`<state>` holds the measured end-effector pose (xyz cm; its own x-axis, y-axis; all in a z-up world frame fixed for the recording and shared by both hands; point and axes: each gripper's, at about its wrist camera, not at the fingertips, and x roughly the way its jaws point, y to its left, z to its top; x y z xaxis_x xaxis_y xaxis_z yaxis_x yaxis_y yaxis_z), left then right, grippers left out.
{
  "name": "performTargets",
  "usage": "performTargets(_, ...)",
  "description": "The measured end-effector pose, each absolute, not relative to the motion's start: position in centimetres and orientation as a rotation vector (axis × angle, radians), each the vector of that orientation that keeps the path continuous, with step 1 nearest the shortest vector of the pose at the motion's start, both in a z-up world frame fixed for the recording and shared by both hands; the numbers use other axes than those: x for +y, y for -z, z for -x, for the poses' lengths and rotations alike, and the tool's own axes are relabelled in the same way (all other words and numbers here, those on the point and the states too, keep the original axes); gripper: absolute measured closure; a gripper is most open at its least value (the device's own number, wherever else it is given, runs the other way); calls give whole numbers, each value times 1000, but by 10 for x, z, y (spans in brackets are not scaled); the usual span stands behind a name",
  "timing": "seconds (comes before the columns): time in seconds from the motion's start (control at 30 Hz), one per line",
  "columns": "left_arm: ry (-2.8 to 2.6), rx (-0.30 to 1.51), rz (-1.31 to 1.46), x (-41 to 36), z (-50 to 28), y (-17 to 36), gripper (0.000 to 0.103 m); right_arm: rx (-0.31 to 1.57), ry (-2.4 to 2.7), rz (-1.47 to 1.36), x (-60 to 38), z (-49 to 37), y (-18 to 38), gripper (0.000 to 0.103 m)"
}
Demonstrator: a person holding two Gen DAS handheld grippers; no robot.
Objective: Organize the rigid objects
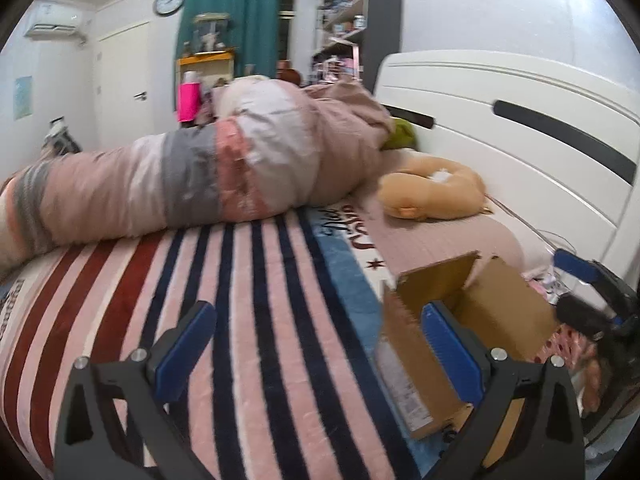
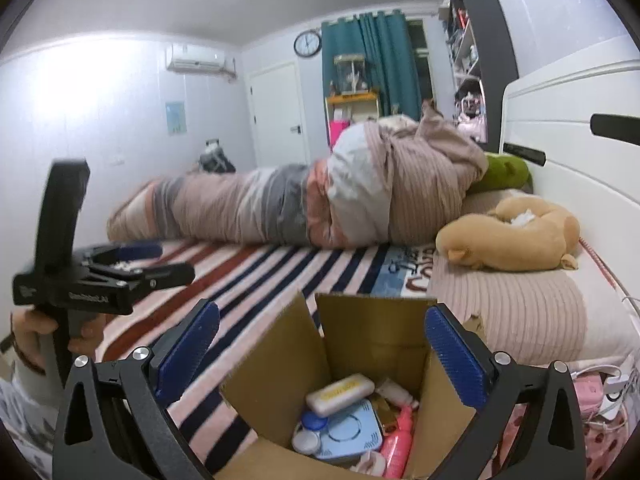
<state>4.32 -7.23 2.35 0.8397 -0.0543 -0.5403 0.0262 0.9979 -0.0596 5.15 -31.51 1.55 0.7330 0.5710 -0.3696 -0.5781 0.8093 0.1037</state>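
An open cardboard box (image 2: pixel 372 344) stands on the striped bed blanket (image 2: pixel 256 276). Inside lie a white case with a yellow label (image 2: pixel 340 394), a light blue square device (image 2: pixel 352 436), a pink bottle (image 2: pixel 398 440), a small white bottle (image 2: pixel 394 392) and round white lids (image 2: pixel 308 436). My right gripper (image 2: pixel 320 356) is open and empty, hovering over the box opening. My left gripper (image 1: pixel 316 352) is open and empty above the blanket, left of the box (image 1: pixel 460 328). It also shows in the right wrist view (image 2: pixel 132 256), held by a hand.
A rolled striped duvet (image 1: pixel 200 180) lies across the far side of the bed. A tan plush toy (image 2: pixel 512 240) and a green plush (image 2: pixel 504 172) lie near the white headboard (image 1: pixel 520 120). Pink items and cables (image 2: pixel 592 396) sit right of the box.
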Motion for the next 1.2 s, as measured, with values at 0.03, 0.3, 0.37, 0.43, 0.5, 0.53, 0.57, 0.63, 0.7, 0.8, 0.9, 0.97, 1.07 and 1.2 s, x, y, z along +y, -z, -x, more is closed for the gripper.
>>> performTargets(0.03,20,571,48,-68,-42,-22,1,396,-634,14,-315,-51,-16,0)
performTargets(0.3,-23,564,47,-55,-36,-18,1,416,-633,16,-308,-51,-11,0)
performTargets(0.37,-27,562,44,-55,-35,-18,1,417,-632,17,-307,-48,-10,0)
performTargets(0.43,-26,562,45,-54,-34,-19,1,416,-633,19,-306,-48,-10,0)
performTargets(0.5,-28,561,41,-54,-34,-18,1,416,-633,19,-306,-46,-10,0)
performTargets(0.53,-31,560,39,-55,-35,-18,1,415,-632,19,-306,-47,-10,0)
performTargets(0.57,-33,559,35,-55,-34,-18,1,415,-634,19,-307,-47,-10,0)
performTargets(0.63,-35,559,31,-57,-34,-18,1,416,-637,18,-308,-48,-10,0)
performTargets(0.7,-33,560,34,-57,-34,-18,1,416,-638,19,-307,-48,-10,0)
performTargets(0.8,-34,558,32,-58,-34,-19,1,416,-636,20,-307,-47,-10,0)
performTargets(0.9,-32,558,34,-59,-33,-19,1,415,-635,19,-306,-46,-10,0)
performTargets(0.97,-33,557,33,-60,-33,-19,1,416,-637,20,-305,-47,-10,0)
performTargets(1.07,-33,559,33,-60,-33,-19,1,418,-638,24,-303,-47,-9,0)
performTargets(1.2,-32,559,33,-63,-34,-20,1,417,-635,18,-302,-46,-9,0)
